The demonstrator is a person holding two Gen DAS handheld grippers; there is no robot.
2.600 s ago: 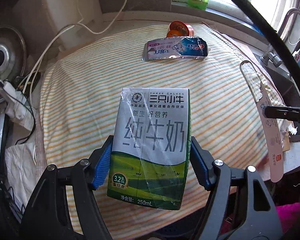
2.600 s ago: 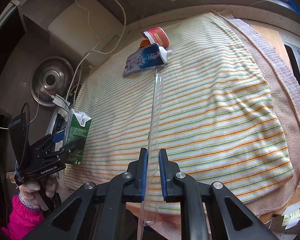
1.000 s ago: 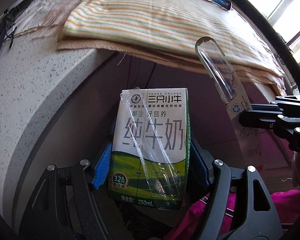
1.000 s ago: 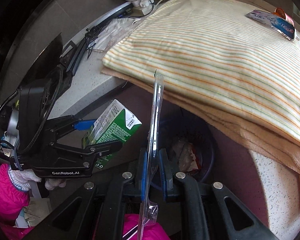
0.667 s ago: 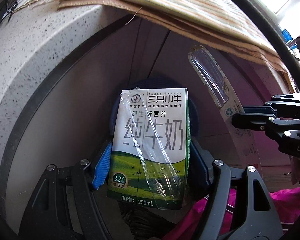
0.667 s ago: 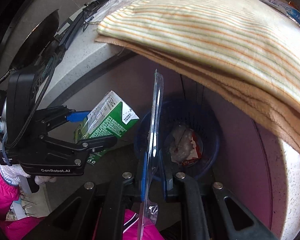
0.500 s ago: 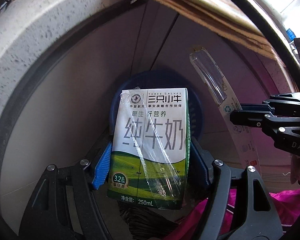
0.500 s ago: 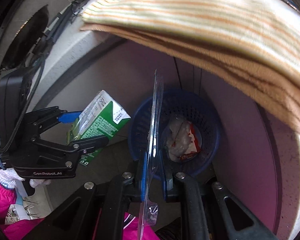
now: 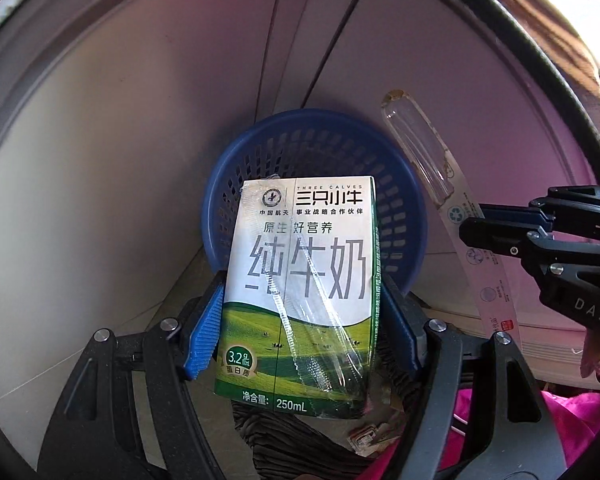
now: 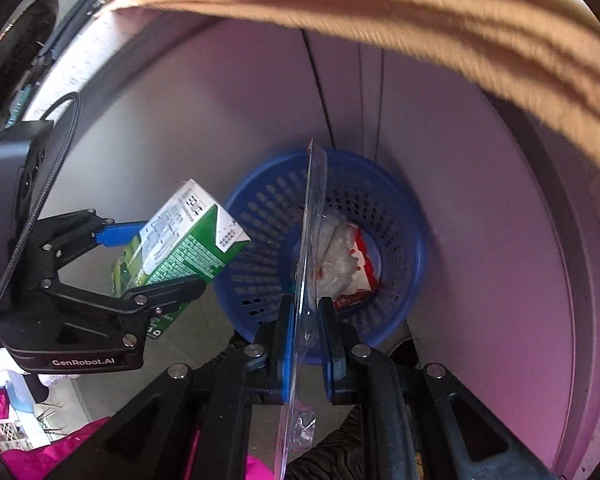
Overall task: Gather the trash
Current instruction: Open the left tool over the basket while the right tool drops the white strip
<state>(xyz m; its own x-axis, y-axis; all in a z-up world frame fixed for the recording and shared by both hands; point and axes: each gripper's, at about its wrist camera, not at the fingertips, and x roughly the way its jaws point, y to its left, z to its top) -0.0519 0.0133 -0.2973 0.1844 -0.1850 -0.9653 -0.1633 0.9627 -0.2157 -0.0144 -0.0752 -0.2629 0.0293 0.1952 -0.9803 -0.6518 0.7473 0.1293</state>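
The milk carton (image 9: 300, 292) sits clamped across its sides in the left gripper (image 9: 300, 320), above the blue basket (image 9: 228, 184); the flat clear blister pack (image 10: 306, 264) is pinched in the nearly closed right gripper (image 10: 305, 344), edge-on over the rim. To drop well, each piece should be centred over the opening before letting go, the carton moved toward 3 o'clock in the right view. Only that view shows crumpled wrappers (image 10: 344, 260) already inside, and that the carton hangs left of the rim.
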